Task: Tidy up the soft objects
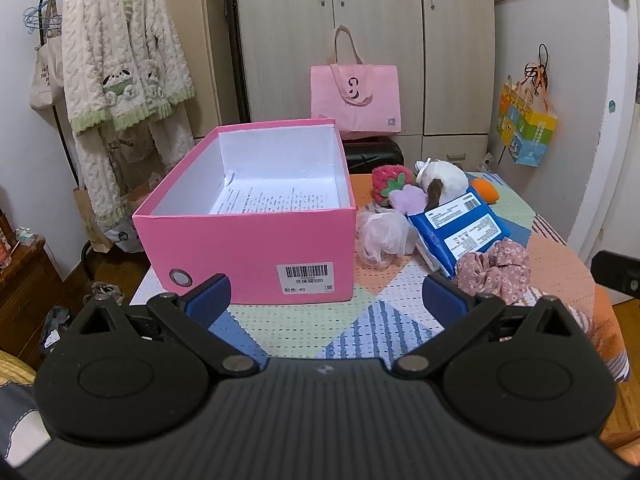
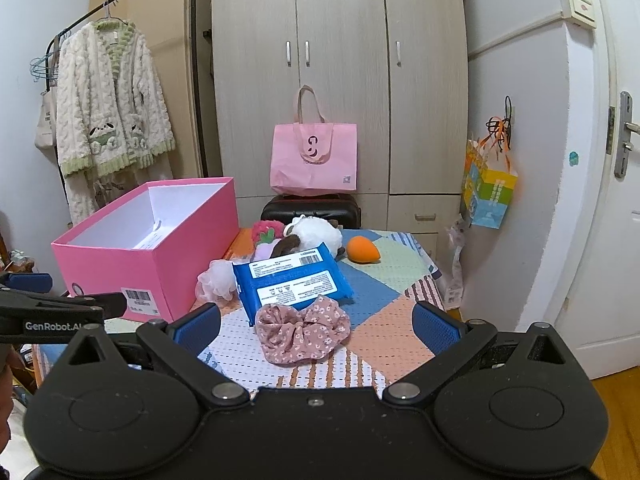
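1. Both grippers stand wide apart at the jaws and hold nothing: the left gripper (image 1: 326, 294) hangs over the patchwork tablecloth (image 1: 384, 320) just in front of the pink box (image 1: 244, 248), and the right gripper (image 2: 316, 326) hangs over the near edge of the same cloth.
2. Between the right gripper's blue pads (image 2: 198, 326) and just beyond them lies the pink floral scrunchie (image 2: 302, 334), not touched by either pad.
3. Behind the scrunchie and touching it lies the blue wipes pack (image 2: 292, 282), label side up.
4. Left of the pack sits the pale pink mesh puff (image 2: 216, 280), close to the box wall.
5. Further back are clustered the red strawberry plush (image 2: 266, 234), a lilac fluffy piece (image 1: 408, 198) and the white plush toy (image 2: 316, 232) with a brown part; the pack's far edge leans against them.
6. Right of that cluster, apart from it, lies the orange sponge (image 2: 362, 250).
7. The pink box stands open at the left of the table with a printed sheet (image 1: 272, 198) on its floor and a barcode label on its near wall.
8. Beyond the table a pink tote bag (image 2: 314, 158) rests on a dark suitcase (image 2: 310, 208) before the wardrobe (image 2: 340, 60); a fleece robe (image 2: 108, 100) hangs on a rack at left.
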